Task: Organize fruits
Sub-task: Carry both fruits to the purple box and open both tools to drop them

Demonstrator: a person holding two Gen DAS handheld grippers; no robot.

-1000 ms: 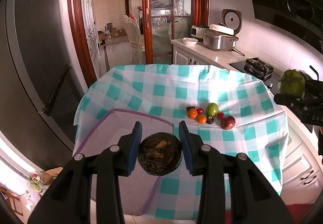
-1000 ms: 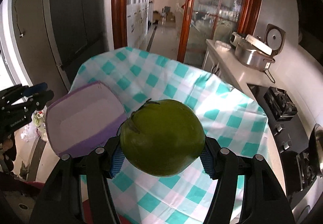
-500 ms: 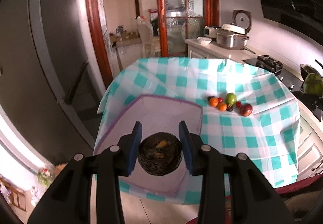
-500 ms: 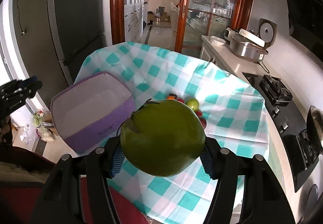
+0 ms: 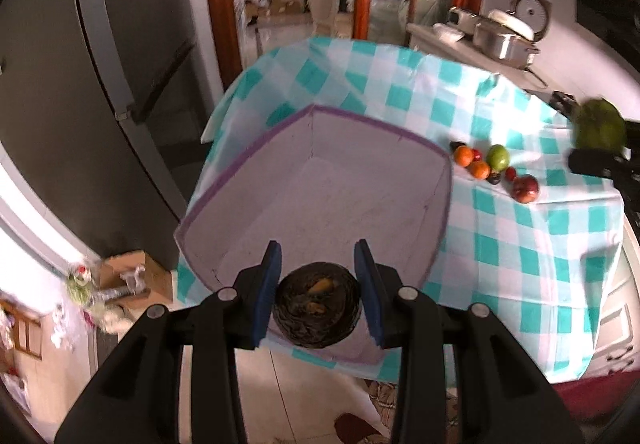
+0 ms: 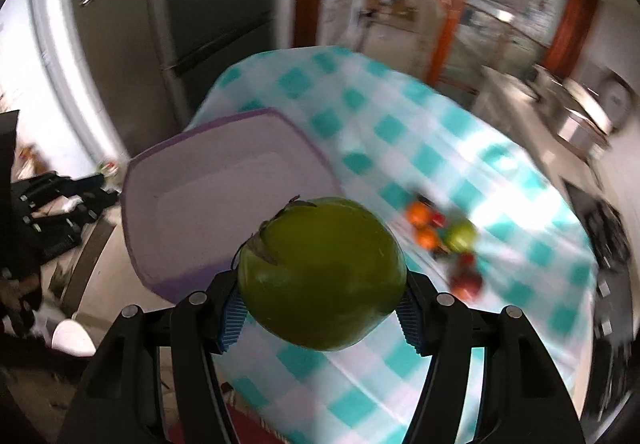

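Observation:
My left gripper [image 5: 318, 296] is shut on a dark, wrinkled round fruit [image 5: 317, 310], held above the near edge of the open purple-rimmed box [image 5: 320, 196]. My right gripper [image 6: 320, 308] is shut on a large green round fruit [image 6: 322, 278], held high over the table's near side; it also shows at the right of the left wrist view [image 5: 600, 126]. A cluster of small fruits lies on the checkered cloth right of the box: oranges [image 5: 465, 156], a green fruit [image 5: 498, 157], a red apple [image 5: 525, 189].
The table has a teal-and-white checkered cloth [image 5: 520, 244]. A dark refrigerator [image 5: 100, 64] stands to the left. A counter with a rice cooker [image 5: 516, 24] and pot is at the back right. A cardboard box [image 5: 132, 276] and clutter lie on the floor at left.
Both grippers have pulled back and risen, still holding their fruits. The box now sits closer under the left gripper. The right wrist view has swung and is blurred.

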